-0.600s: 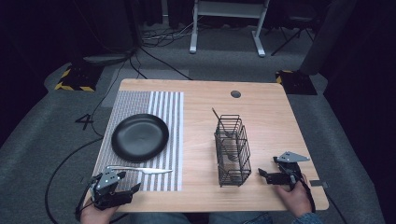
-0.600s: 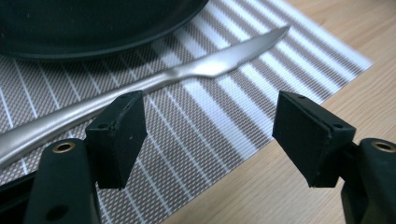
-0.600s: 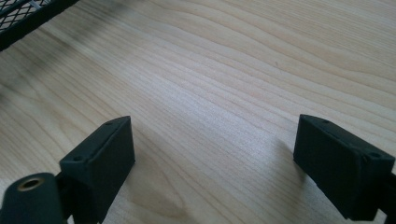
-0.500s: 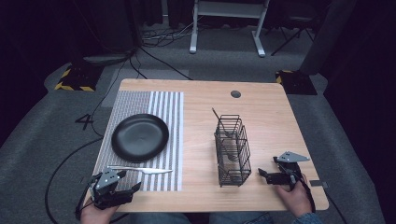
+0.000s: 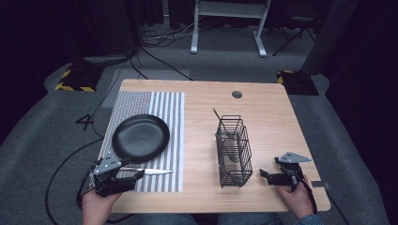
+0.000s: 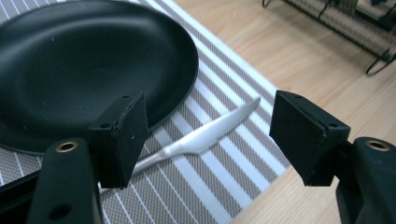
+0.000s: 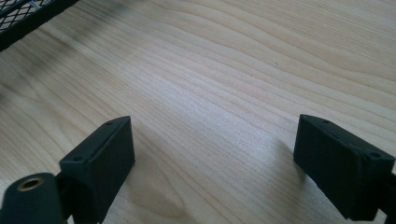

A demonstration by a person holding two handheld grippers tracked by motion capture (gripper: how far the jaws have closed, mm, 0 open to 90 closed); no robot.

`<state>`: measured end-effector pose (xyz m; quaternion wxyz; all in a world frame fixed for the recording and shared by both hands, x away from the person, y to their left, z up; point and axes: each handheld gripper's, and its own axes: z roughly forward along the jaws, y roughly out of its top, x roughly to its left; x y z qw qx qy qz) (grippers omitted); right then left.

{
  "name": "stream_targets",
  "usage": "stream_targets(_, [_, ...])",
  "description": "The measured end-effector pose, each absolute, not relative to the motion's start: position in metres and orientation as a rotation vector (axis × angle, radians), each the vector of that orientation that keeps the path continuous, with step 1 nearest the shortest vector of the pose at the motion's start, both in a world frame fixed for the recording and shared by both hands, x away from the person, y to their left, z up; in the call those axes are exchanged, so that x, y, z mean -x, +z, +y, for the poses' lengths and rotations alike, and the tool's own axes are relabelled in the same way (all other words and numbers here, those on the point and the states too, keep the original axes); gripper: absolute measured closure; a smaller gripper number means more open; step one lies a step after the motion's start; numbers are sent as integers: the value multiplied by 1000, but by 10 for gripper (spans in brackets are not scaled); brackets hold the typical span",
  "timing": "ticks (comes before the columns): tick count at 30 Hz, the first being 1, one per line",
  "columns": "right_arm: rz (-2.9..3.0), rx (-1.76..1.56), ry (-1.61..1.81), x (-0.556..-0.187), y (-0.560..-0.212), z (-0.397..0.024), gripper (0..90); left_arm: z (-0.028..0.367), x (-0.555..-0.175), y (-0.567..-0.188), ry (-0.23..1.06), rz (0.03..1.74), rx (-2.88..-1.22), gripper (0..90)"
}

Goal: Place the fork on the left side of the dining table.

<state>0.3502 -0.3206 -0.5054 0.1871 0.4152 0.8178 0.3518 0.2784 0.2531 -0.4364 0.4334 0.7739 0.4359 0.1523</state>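
Observation:
A white knife (image 5: 157, 172) lies on the striped placemat (image 5: 164, 112), just in front of a black plate (image 5: 141, 137). My left gripper (image 5: 137, 175) is at the knife's handle end, pointing right along it. In the left gripper view the left gripper (image 6: 210, 116) stands open, with the knife (image 6: 205, 137) on the mat below the gap and untouched. A black wire basket (image 5: 233, 150) stands mid-table with a utensil inside. My right gripper (image 5: 264, 175) rests to the basket's right, and in its own view the right gripper (image 7: 212, 140) is open over bare wood.
The wooden table (image 5: 272, 117) has a cable hole (image 5: 237, 94) near its far edge. The basket's corner (image 7: 28, 16) shows at the top left of the right gripper view. A desk frame and cables are on the floor beyond the table.
My left gripper has edged forward over the knife's handle end. The right gripper, the knife, the plate and the basket have not moved.

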Motion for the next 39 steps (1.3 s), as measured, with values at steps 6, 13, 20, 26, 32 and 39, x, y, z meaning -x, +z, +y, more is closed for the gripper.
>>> stream_targets(6, [2299, -1172, 988, -350, -505, -320, 124, 245, -297, -412, 465, 1064, -1923, 316])
stream_targets(13, [2296, -1176, 987, -350, -505, -320, 126, 222, -332, -383, 402, 969, -1965, 344])
stream_targets(20, [2295, -1174, 988, -350, -505, -320, 131, 191, -364, -365, 359, 885, -2001, 352])
stream_targets(26, [2295, -1174, 989, -350, -505, -320, 131, 169, -384, -354, 437, 828, -2045, 340])
stream_targets(32, [2295, -1174, 989, -350, -505, -320, 131, 160, -395, -345, 414, 810, -2033, 338])
stream_targets(39, [2296, -1172, 991, -350, -505, -320, 140, 148, -408, -331, 374, 816, -2013, 340])
